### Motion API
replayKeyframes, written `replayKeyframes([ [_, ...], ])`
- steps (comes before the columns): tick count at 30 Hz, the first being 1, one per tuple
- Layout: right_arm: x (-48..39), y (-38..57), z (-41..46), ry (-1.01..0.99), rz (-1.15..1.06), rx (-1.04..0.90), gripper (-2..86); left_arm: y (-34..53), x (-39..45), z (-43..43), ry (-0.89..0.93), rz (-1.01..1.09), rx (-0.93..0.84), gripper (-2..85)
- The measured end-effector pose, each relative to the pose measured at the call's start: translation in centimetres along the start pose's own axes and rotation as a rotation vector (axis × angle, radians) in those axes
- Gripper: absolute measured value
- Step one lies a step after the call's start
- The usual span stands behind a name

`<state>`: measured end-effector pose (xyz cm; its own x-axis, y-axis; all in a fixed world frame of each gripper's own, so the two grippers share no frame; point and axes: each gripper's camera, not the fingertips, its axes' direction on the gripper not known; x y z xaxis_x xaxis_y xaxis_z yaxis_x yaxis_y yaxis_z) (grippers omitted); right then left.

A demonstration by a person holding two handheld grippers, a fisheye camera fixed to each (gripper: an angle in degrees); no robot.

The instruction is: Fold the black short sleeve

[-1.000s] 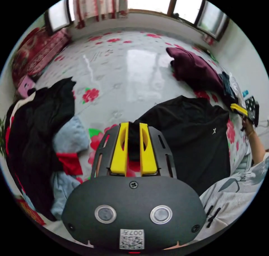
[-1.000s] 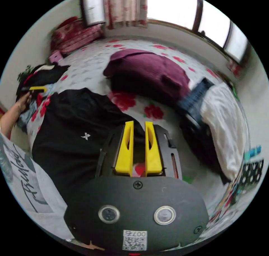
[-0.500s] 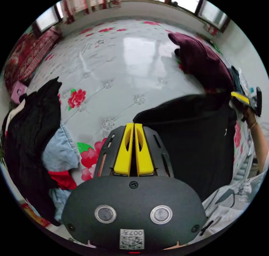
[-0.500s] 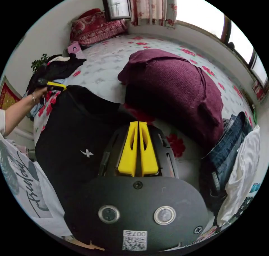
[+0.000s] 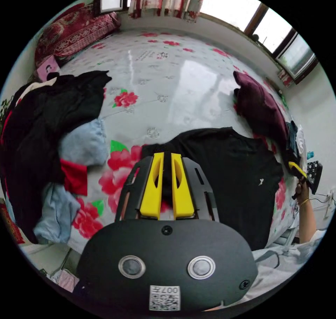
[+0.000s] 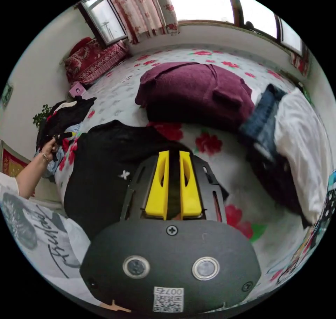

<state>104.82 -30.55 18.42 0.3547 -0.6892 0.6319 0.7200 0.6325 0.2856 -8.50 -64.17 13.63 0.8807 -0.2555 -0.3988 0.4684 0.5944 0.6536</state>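
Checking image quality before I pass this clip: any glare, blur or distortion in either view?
Left gripper view: window glare whitens the glossy flowered cover; black shirt sharp; fisheye bends the room's edges. Right gripper view: windows blown out; maroon garment fairly sharp; white cloth smeared near the rim; same barrel distortion.

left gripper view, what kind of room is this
Most likely a bedroom in a home. A wide sleeping surface under a glossy flowered cover has clothes piled on it, a black short sleeve is spread out, and curtained windows run along the far wall.
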Motion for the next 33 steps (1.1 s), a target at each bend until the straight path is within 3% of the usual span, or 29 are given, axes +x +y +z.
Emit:
replayKeyframes([
  [7, -0.9, 21.9, -1.4, -0.068, 0.137, -0.196, 4.3, 15.3, -1.5, -2.6, 0.075, -0.004, -0.151, 6.4],
  [13, -6.7, 32.1, 0.3, -0.043, 0.019, -0.325, 4.2, 24.6, -1.9, -2.9, 0.072, 0.012, -0.287, 7.2],
  [16, -9.1, 34.7, 3.6, -0.044, -0.060, -0.422, 2.9, 26.4, -2.1, -1.3, 0.033, 0.032, -0.376, 6.4],
  [20, -11.6, 36.8, 4.5, 0.064, -0.152, -0.406, 0.9, 26.6, -2.6, -1.0, -0.064, 0.145, -0.403, 0.8],
  [23, -11.8, 38.3, 5.0, 0.056, -0.146, -0.431, 0.8, 27.0, -4.5, -1.6, -0.006, 0.131, -0.400, 0.4],
  [29, -12.4, 38.4, 2.6, 0.046, -0.054, -0.278, 3.0, 26.3, -11.6, -4.5, 0.215, -0.121, -0.217, 5.0],
  [33, -16.4, 30.4, 2.6, 0.015, -0.169, -0.144, 4.3, 22.1, -16.1, -5.5, 0.289, -0.203, -0.067, 6.0],
])
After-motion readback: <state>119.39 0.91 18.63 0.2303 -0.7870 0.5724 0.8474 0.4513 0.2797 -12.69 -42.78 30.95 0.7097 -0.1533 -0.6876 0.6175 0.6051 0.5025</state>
